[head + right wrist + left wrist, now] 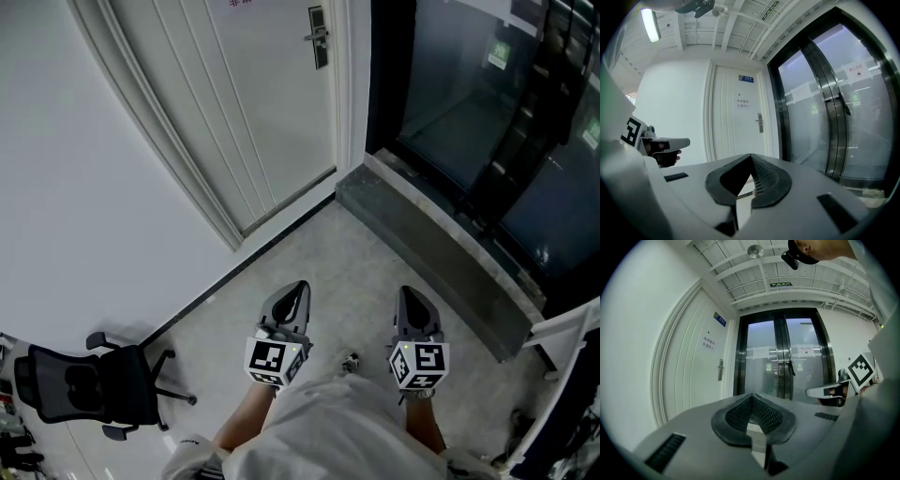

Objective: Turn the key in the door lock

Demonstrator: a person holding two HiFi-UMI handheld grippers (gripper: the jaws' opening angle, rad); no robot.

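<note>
Closed right hand-held gripper (750, 158); office chair (86, 386) in head view alone.

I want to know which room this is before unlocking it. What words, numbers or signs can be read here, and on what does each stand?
Nothing here reads clearly enough to quote.
Blue plate on the white door: too small to read.
Notice below it on that door: blurred.
Green sign overhead: too small.
Papers on the glass doors: blurred.
</note>
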